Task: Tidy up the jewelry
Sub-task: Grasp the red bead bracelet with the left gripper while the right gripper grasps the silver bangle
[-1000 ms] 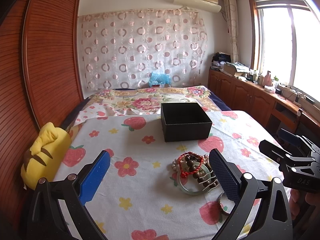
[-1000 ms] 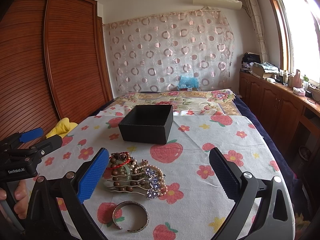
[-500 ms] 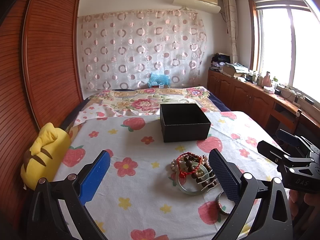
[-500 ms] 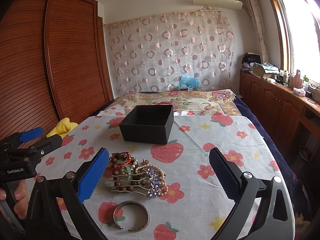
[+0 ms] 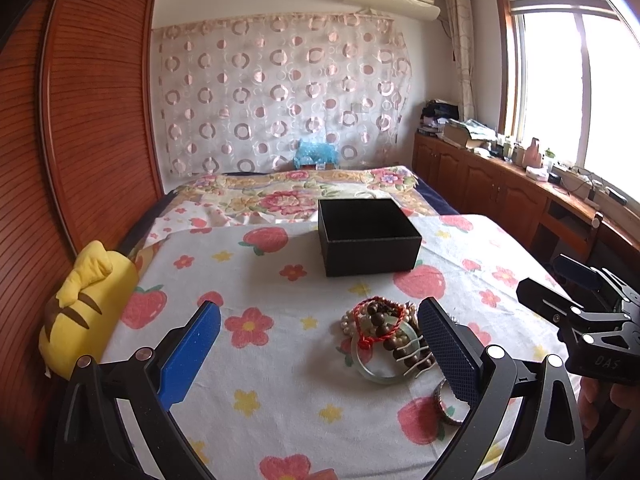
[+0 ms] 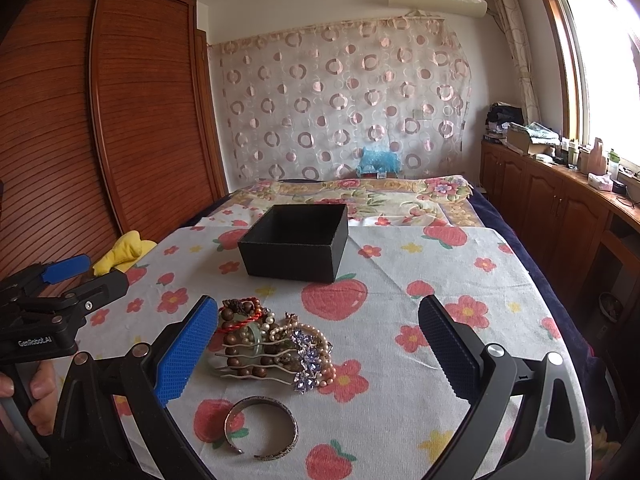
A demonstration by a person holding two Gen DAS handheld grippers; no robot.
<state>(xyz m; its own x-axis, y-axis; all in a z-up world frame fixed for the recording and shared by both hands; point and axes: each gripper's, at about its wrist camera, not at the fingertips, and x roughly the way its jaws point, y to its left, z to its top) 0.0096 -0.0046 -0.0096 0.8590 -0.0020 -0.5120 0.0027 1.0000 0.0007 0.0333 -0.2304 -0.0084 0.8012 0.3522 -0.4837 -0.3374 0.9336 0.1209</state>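
A pile of jewelry lies on the strawberry-print cloth: wooden beads, a red cord, pearls, a jade bangle. In the right wrist view the pile also shows a purple flower piece, and a silver cuff bangle lies apart in front of it. An open, empty black box stands behind the pile. My left gripper is open, with the pile just inside its right finger. My right gripper is open above the pile, nearer its left finger. Each gripper shows at the edge of the other's view.
A yellow plush toy lies at the table's left edge by the wooden wardrobe. A flowered bed lies behind the table. Wooden cabinets with clutter run under the window on the right.
Both views have shifted only slightly; the left gripper has drifted a little. Nothing has been taken hold of or moved on the table.
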